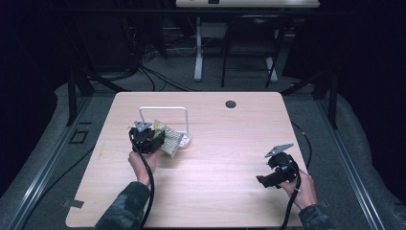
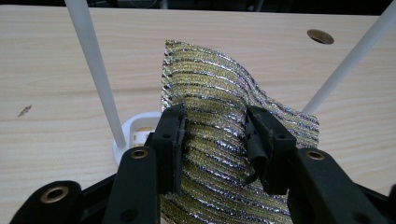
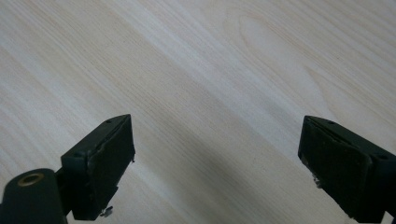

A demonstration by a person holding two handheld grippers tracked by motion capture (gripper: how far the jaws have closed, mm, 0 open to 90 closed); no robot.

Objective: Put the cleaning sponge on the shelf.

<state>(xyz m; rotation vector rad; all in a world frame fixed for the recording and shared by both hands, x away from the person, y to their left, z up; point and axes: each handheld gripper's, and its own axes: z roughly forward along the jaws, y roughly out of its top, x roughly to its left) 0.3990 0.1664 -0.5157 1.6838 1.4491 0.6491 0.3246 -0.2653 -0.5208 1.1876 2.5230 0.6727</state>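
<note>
Jaws of my left gripper (image 2: 215, 140) pinch a shiny striped cloth (image 2: 219, 93), held up just in front of a white rack (image 1: 165, 111) left of the surface's (image 1: 215, 191) centre. At four o'clock from the cloth, well apart, I hold my right gripper (image 3: 215, 158) low over bare wood, jaws wide with nothing between them.
</note>
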